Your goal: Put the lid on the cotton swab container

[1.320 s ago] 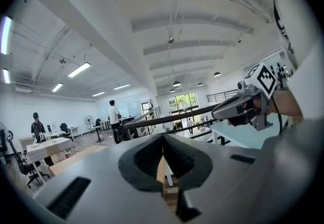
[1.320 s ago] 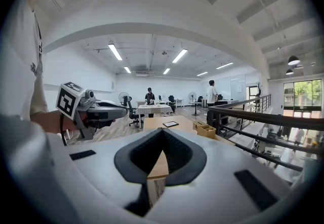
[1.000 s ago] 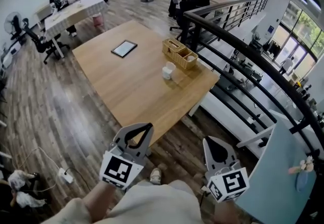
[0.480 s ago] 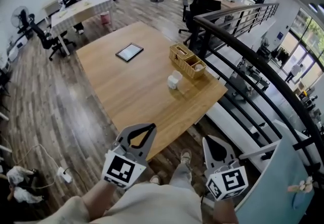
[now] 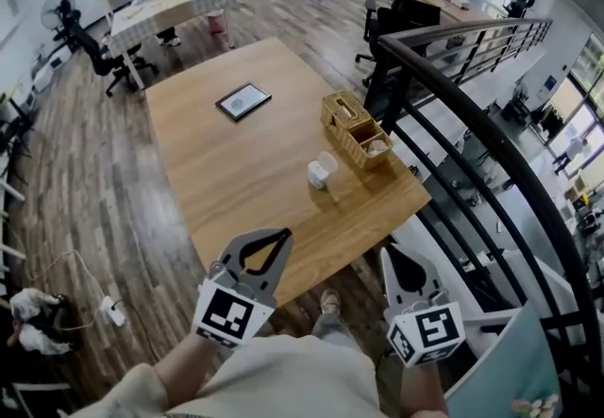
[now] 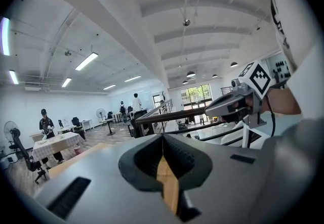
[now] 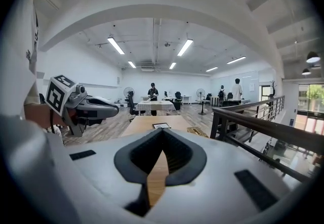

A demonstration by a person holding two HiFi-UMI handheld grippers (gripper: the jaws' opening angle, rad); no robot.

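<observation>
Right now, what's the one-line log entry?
left gripper: shut, empty | right gripper: shut, empty | cotton swab container: on table, untouched

The white container on the table was too small to tell its lid. What lay in the wicker basket was also unclear.

- Your head view is bright and evenly lit, with only soft shadows.
- Ceiling strip lights glare white at upper centre of the right gripper view.
- Both gripper views curve hard into black corners; the nearest foreground blurs.
</observation>
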